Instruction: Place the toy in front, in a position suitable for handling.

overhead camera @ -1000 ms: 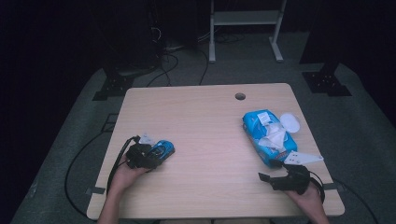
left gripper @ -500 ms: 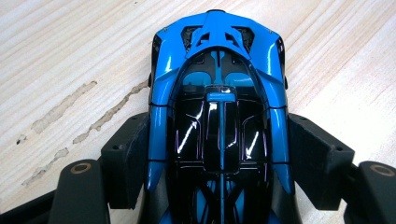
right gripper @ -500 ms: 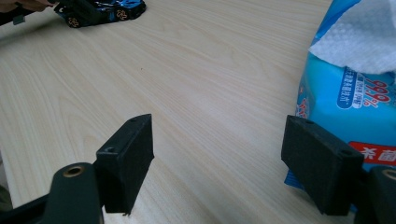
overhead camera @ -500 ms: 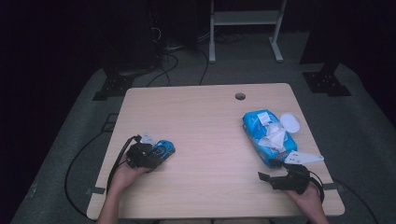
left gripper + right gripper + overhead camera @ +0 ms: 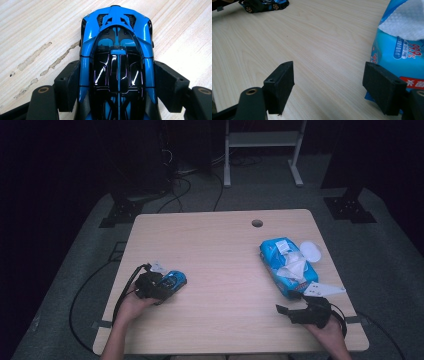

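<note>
A blue and black toy car (image 5: 176,279) sits on the wooden table (image 5: 220,245) at its left front. My left gripper (image 5: 167,286) is shut on it. In the left gripper view the two black pads (image 5: 68,85) press on the sides of the toy car (image 5: 117,50), whose nose points away. My right gripper (image 5: 286,302) rests open at the right front, just in front of a blue pack of wet wipes (image 5: 287,262). In the right gripper view the right gripper (image 5: 328,87) holds nothing, and the wipes pack (image 5: 402,47) lies beside its right jaw.
A white wipe (image 5: 404,22) sticks out of the pack's top. A white lid (image 5: 311,250) lies beside the pack on its right. The table has a cable hole (image 5: 257,223) near its far edge. Cables and stand feet lie on the dark floor beyond.
</note>
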Demonstrator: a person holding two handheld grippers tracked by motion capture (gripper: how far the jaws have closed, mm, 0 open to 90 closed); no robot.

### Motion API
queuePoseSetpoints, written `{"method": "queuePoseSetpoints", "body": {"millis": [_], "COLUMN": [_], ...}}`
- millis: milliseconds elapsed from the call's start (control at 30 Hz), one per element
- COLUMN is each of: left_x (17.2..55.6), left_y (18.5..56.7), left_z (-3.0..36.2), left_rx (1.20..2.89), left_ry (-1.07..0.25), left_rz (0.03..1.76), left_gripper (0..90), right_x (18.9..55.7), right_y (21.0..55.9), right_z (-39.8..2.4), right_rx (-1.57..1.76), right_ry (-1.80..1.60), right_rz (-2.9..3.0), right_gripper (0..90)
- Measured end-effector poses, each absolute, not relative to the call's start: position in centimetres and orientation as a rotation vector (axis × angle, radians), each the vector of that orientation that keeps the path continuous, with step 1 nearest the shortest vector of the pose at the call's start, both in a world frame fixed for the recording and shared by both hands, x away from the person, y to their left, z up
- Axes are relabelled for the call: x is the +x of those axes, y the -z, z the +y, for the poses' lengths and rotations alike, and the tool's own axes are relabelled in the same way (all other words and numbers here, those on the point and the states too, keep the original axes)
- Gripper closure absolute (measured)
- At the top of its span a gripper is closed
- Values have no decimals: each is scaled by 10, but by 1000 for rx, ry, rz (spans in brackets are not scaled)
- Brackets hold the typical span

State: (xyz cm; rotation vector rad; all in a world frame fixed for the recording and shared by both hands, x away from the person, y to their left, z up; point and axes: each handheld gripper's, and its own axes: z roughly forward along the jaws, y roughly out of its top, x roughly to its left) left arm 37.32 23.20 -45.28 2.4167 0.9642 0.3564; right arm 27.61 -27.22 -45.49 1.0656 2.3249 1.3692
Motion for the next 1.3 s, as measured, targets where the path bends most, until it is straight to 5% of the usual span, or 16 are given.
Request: {"method": "queuePoseSetpoints", "body": {"millis": [1300], "left_x": [375], "left_y": [431], "left_z": [232], "left_rx": [2380], "left_ry": [-342], "left_rz": [925], "left_gripper": [283], "right_x": [277], "right_y": [455], "right_z": [-270], "right_rx": [1054], "right_ry": [-1368], "right_rz": [2328], "right_gripper": [242]}}
